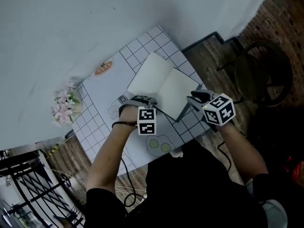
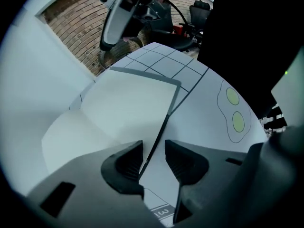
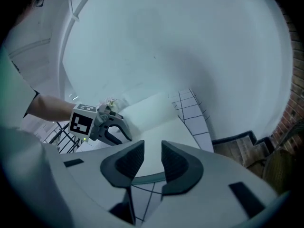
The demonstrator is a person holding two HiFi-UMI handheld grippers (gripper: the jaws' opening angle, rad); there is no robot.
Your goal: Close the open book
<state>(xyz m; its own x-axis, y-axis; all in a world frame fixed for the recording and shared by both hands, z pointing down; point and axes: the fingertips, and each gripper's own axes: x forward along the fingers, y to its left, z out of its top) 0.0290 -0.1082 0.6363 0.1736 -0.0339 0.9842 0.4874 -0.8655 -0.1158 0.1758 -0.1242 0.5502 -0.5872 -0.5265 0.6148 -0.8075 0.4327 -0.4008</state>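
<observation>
The open book [image 1: 164, 87] lies with blank white pages up on the grid-printed table. My left gripper [image 1: 142, 100] points down at the book's near left edge. In the left gripper view the book's [image 2: 128, 103] thin dark cover edge runs up through the left gripper [image 2: 153, 158], whose jaws stand apart with gaps on both sides of the edge. My right gripper [image 1: 194, 99] hovers at the book's near right corner. Its jaws are apart with nothing between them [image 3: 152, 160], and the book [image 3: 156, 122] lies just beyond. The left gripper [image 3: 111, 127] shows across the page.
A pot of pink flowers [image 1: 64, 106] stands at the table's left edge. The table cover [image 1: 95, 122] bears a printed orange picture [image 1: 103, 68] and a green-spotted shape [image 1: 158, 146]. A dark chair [image 1: 263, 75] stands right of the table, a black rack [image 1: 28, 189] at lower left.
</observation>
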